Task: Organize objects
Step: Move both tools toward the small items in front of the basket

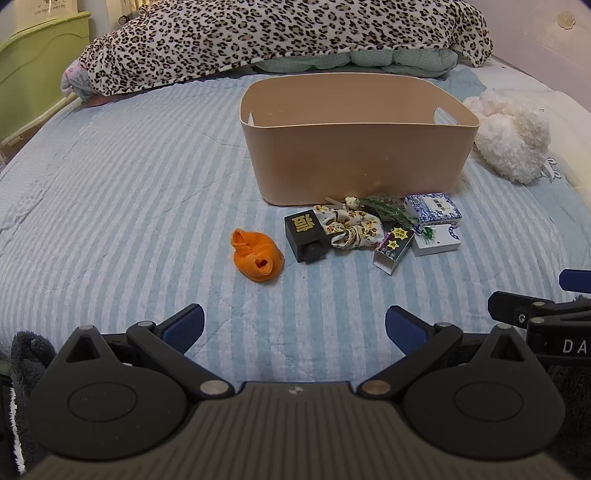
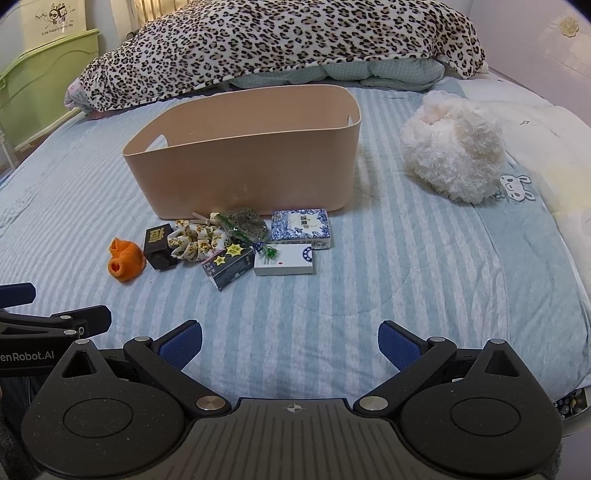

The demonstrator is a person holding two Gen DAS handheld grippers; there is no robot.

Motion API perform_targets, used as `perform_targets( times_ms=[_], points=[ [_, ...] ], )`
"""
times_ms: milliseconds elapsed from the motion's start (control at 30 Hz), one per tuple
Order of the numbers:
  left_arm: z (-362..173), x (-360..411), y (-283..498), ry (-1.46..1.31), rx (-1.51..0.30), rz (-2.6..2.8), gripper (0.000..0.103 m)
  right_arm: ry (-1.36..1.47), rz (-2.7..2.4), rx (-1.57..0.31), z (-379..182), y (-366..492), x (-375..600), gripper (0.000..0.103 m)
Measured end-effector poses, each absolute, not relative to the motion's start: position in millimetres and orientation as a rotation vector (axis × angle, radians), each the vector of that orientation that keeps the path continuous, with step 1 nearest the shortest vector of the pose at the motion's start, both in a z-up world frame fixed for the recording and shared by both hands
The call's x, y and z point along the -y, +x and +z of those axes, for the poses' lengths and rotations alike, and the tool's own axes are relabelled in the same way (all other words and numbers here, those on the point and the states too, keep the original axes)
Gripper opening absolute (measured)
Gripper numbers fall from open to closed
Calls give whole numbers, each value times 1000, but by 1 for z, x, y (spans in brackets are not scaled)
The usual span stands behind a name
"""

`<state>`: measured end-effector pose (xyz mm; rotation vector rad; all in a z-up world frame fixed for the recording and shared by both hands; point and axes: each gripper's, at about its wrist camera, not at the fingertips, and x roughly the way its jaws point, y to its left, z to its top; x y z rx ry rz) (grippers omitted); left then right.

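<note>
A beige bin (image 1: 354, 147) stands on the blue-striped bedspread (image 1: 129, 192), its rim open to the top and a handle slot cut in each end wall; only the upper inside walls show from either wrist view, and its floor is hidden, so what it holds cannot be told; the loose things all lie outside it, in a cluster just in front of its near wall; from left to right there is an orange cloth (image 1: 257, 256) bundled a little apart from the rest, a black box (image 1: 306, 235) with a gold character on top, a leopard-print scrunchie (image 1: 351, 223) touching that box, a green sprig (image 2: 246, 220) lying partly over the scrunchie, a dark box with yellow stars (image 2: 229, 268), a blue-and-white patterned box (image 2: 300, 225) close against the bin, and a white box (image 2: 285, 260) just before it; a white fluffy toy (image 2: 452, 155) sits to the bin's right, well apart from the cluster; a leopard-print blanket (image 1: 277, 33) is heaped behind the bin; the left gripper (image 1: 294, 325) hovers over bare bedspread with its blue pads spread wide and nothing between them; the right gripper (image 2: 290, 338) is likewise spread wide and holds nothing, near the left one.
</note>
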<state>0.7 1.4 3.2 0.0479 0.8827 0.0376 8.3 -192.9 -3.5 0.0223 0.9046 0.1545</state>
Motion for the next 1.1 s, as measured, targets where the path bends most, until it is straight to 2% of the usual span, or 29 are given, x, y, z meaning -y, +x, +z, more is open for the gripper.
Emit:
perform_targets(
  times_ms=[1100],
  points=[
    [-9, -18, 25, 15, -909, 41, 103, 22, 137, -924, -11, 25, 189, 103]
  ],
)
